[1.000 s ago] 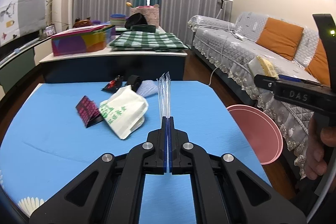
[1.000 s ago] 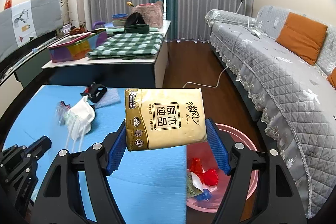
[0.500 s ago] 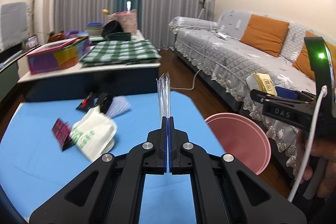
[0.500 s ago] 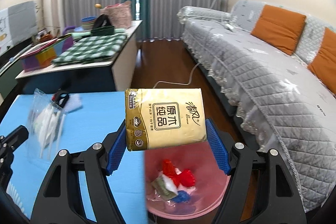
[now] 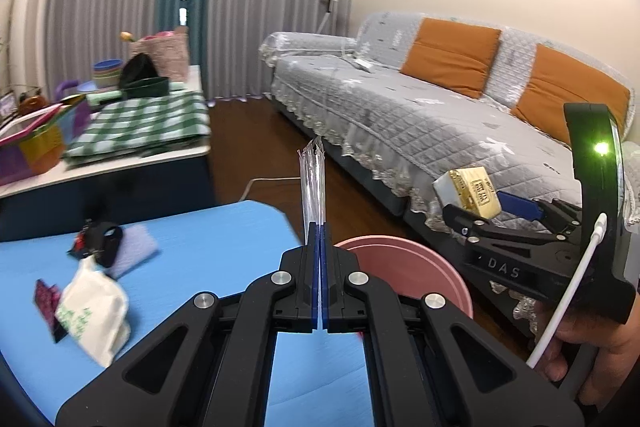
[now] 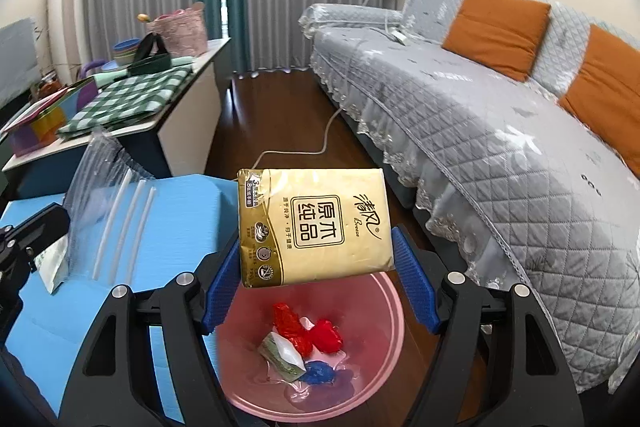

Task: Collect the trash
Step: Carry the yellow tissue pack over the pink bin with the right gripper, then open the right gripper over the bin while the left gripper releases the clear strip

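My right tongs (image 6: 316, 291) grip a gold tissue pack (image 6: 314, 227) right over the pink basin (image 6: 384, 379), ready to drop. Left tongs (image 5: 319, 259) are pinched tight on a clear bag (image 5: 312, 183). More trash waits on the blue counter (image 5: 192, 239) behind.

A gold tissue pack (image 6: 314, 227) with brown print is seen above a pink basin (image 6: 384, 383). The table (image 5: 224, 227) is covered in plain blue, the cloth (image 5: 140, 123) checked green and white.

L claw (image 5: 319, 239) shut, R claw (image 6: 316, 263) gripping wide
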The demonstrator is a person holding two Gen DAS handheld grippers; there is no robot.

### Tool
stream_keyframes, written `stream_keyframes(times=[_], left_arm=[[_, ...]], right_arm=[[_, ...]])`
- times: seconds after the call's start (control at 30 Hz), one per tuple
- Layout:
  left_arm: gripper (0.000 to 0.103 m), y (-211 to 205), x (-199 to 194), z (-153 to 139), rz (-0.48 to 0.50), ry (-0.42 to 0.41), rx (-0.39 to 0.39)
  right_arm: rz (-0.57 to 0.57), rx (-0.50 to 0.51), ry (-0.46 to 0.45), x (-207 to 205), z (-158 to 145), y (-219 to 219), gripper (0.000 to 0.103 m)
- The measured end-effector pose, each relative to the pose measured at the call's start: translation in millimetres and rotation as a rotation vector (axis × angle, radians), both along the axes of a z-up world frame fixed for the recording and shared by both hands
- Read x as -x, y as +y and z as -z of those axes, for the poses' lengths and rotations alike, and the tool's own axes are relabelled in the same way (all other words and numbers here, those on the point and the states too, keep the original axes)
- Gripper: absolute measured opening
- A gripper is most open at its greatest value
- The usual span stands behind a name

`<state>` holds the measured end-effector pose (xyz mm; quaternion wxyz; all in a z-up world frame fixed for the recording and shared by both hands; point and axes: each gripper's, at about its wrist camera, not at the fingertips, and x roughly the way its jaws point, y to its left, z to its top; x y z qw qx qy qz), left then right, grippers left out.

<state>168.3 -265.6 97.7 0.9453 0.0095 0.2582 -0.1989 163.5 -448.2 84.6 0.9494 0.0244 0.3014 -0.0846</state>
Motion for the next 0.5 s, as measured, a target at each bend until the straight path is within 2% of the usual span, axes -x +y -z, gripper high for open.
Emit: stream_keyframes(times=[0.5], left_arm=[[0.000, -46, -34, 25, 0.080, 0.056, -0.020]], right_arm=[[0.074, -0.049, 0.031, -9, 17, -34, 0.071]])
